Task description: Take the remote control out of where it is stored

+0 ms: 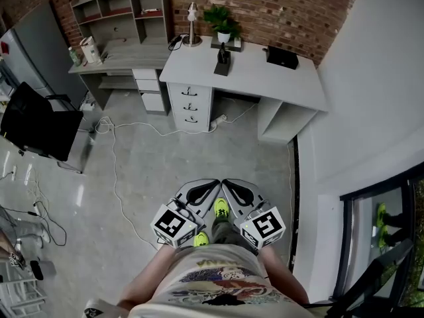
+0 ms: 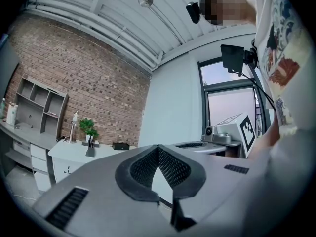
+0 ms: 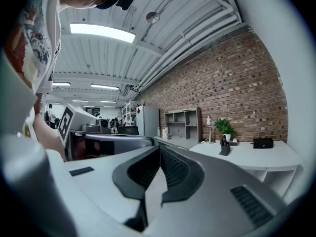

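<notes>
Jaws of the left gripper (image 2: pixel 158 147) are pressed together with nothing between them, and the right gripper (image 3: pixel 159 148) is the same, tips closed and empty. I see both held side by side and close to the person's body, above the grey floor (image 1: pixel 165 158), pointing toward the white desk (image 1: pixel 265 78), which is well apart from them. On this desk stand a plant (image 1: pixel 222 22) and a small dark holder (image 1: pixel 223 61), but the remote control I cannot make out from here.
</notes>
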Available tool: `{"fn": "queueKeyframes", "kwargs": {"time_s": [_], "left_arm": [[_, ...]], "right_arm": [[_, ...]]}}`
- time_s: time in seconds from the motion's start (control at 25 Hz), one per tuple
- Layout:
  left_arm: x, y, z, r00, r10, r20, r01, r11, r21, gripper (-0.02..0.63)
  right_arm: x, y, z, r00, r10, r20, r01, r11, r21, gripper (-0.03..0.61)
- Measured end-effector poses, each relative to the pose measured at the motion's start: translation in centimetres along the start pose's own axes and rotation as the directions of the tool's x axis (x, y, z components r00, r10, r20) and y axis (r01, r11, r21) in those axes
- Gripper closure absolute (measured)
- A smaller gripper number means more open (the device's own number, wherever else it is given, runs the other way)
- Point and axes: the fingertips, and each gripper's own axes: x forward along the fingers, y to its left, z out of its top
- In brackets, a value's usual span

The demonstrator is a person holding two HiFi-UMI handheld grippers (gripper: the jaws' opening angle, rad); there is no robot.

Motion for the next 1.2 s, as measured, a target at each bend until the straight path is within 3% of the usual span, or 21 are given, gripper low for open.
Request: {"fn": "queueKeyframes", "kwargs": {"time_s": [0.52, 1.2], "left_arm": [[7.1, 6.6, -1.4, 0.995, 0.055, -0.089, -0.057, 0.998, -0.025, 0.611], [18.9, 15.4, 0.0, 0.987, 0.134, -0.090, -0.135, 0.991, -0.001, 0.611]], "right_arm": [[5.5, -8.1, -1.6, 0.998, 0.065, -0.025, -0.063, 0.996, 0.069, 0.571], [12.4, -21.3, 0.0, 0.986, 0.167, -0.022, -0.166, 0.985, 0.052, 0.571]]}}
